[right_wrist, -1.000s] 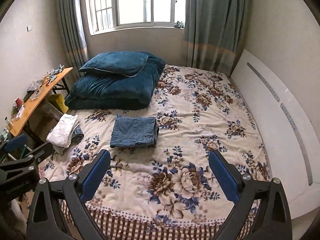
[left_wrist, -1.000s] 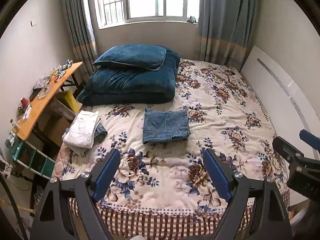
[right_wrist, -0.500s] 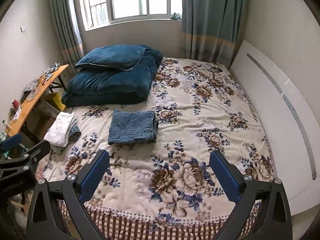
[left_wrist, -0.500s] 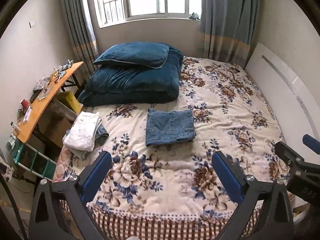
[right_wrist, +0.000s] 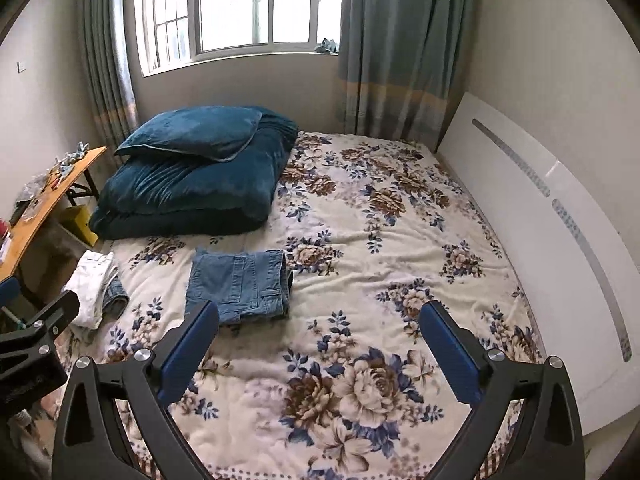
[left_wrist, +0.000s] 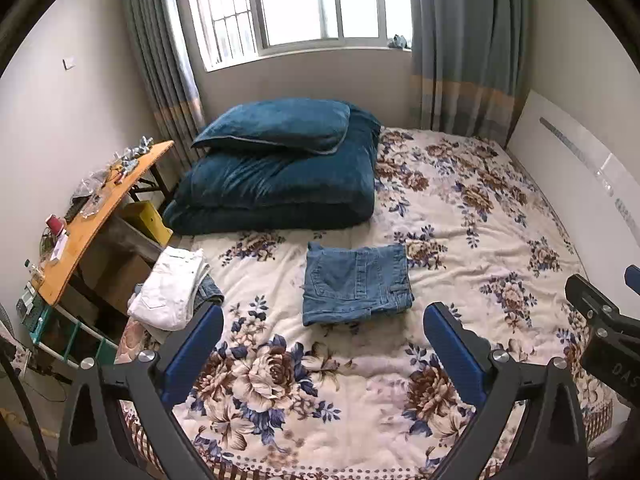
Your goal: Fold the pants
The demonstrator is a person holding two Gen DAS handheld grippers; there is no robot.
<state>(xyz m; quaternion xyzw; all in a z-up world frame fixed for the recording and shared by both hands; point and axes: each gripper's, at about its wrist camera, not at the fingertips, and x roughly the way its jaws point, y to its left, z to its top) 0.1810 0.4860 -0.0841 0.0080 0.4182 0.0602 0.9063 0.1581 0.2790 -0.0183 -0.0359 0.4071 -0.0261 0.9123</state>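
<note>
- At the left edge of the bed (left_wrist: 460, 216), beside the tabletop (left_wrist: 96, 216), a white pair of pants (left_wrist: 170, 284) lies folded on top of a small heap with denim showing beneath; whether that heap counts as finished I cannot tell.
- Near the middle of the bed the blue jeans (left_wrist: 356, 284) lie folded into a neat flat rectangle, in front of the dark blue quilt (left_wrist: 280, 184) and apart from the white pair; by my reading the folding of this pair is done, and at most tidying or stacking is left.
- The left claw (left_wrist: 320, 344) is spread wide with nothing between its fingers, its jaws having just been opening; the right claw (right_wrist: 318, 340) is likewise spread and empty; neither touches any cloth.
- Against the picture a second ago, the jeans lie in the same place and shape; the bed fills more of both views and the jeans sit closer to the fingertips, so both claws have come nearer and lower.
</note>
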